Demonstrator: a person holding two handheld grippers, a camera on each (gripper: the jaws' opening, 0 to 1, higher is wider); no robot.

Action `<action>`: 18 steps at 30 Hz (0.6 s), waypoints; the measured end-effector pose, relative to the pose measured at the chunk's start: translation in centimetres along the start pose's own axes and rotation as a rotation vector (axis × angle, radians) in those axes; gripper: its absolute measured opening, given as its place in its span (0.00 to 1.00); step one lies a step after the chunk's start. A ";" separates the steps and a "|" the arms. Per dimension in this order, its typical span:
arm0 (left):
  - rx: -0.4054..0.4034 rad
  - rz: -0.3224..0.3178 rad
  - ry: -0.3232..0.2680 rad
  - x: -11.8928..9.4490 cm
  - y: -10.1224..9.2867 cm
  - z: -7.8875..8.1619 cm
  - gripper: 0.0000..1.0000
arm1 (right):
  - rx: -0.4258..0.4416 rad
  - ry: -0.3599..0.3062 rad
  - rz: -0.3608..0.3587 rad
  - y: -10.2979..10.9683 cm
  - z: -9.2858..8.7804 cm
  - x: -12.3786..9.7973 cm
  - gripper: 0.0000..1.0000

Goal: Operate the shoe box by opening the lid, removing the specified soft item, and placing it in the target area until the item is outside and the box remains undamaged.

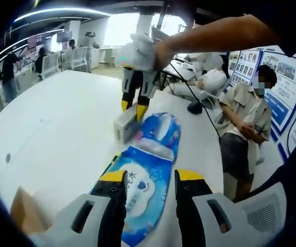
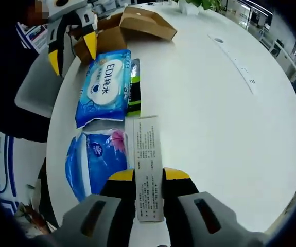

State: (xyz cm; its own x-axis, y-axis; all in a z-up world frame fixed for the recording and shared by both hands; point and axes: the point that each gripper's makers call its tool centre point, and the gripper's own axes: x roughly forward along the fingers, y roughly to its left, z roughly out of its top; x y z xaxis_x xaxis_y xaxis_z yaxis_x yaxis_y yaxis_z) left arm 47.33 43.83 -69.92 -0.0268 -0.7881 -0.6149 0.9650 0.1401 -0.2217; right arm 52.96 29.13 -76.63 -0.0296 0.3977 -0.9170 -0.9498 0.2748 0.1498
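The open cardboard shoe box (image 2: pixel 132 23) stands at one end of the white table (image 2: pixel 214 103). A blue wet-wipe pack (image 2: pixel 104 85) lies flat on the table beside it. My left gripper (image 1: pixel 151 177) is open, its jaws straddling that wet-wipe pack (image 1: pixel 140 190); the left gripper (image 2: pixel 73 51) hovers by the pack's box-side end. A second blue soft pack (image 2: pixel 93 159) lies past the first. My right gripper (image 2: pixel 149 175) is shut on a slim white carton (image 2: pixel 149 154) that rests on the table. From the other side, the right gripper (image 1: pixel 133 108) stands over the carton (image 1: pixel 126 126).
A thin green and black item (image 2: pixel 134 87) lies along the wipe pack. A cardboard corner (image 1: pixel 24 211) sits by my left jaw. A person (image 1: pixel 245 118) stands at the table's edge, with chairs and more people behind. Bare tabletop (image 1: pixel 50 118) stretches away to one side.
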 end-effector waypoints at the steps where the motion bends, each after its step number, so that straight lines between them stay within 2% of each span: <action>1: 0.001 0.000 0.002 0.0 0.0 0.0 0.36 | -0.003 0.002 0.003 0.0 0.0 0.0 0.17; 10: -0.002 -0.006 -0.003 0.1 0.0 0.0 0.36 | -0.008 -0.007 0.008 0.7 0.3 -0.2 0.18; 18: -0.001 -0.009 -0.004 -0.1 -0.1 0.1 0.35 | 0.006 -0.051 -0.006 0.7 1.3 -1.1 0.23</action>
State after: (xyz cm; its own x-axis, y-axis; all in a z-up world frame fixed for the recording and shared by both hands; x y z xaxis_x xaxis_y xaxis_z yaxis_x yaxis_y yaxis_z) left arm 47.24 43.81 -69.79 -0.0340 -0.7919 -0.6097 0.9645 0.1339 -0.2278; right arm 52.77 30.02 -75.01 -0.0080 0.4398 -0.8981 -0.9479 0.2827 0.1468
